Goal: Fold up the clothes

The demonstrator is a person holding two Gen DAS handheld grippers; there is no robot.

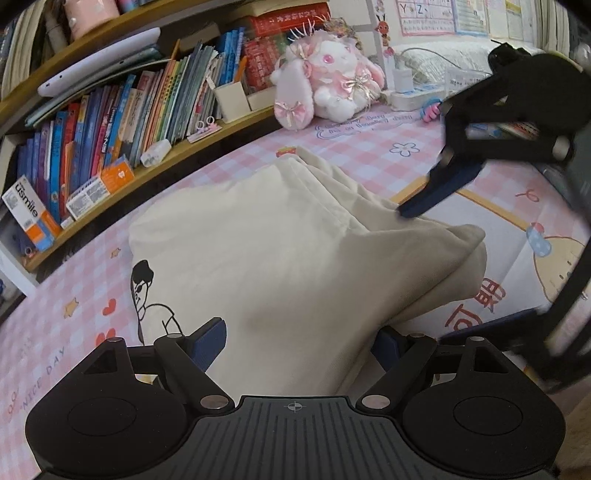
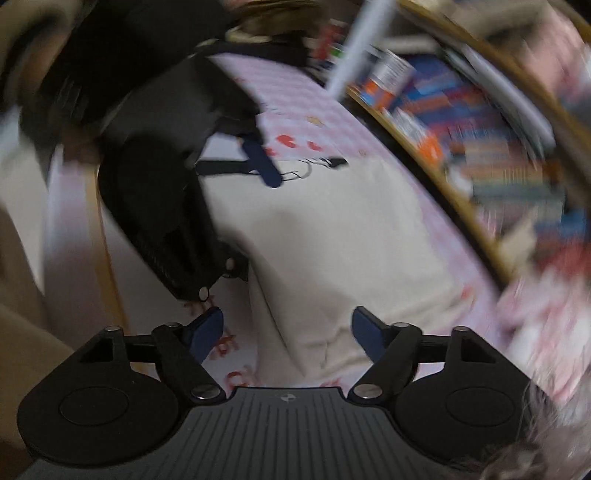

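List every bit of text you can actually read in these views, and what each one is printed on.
"usmile": orange and white box on the lower shelf.
"NICE DAY": pink checked table mat.
"Y Z": wall chart.
Book spines, the mat's cursive and red characters: too small or distorted.
Right wrist view: blurred, nothing legible.

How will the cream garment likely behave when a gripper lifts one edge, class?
The cream garment will probably droop: it already lies in soft folds and humps. It seems light, thin cloth. It may slide on the smooth pink mat.

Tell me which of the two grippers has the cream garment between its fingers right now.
The left gripper: its open blue fingers straddle the near edge of the cream garment. The right gripper is open too, over the cloth without gripping it.
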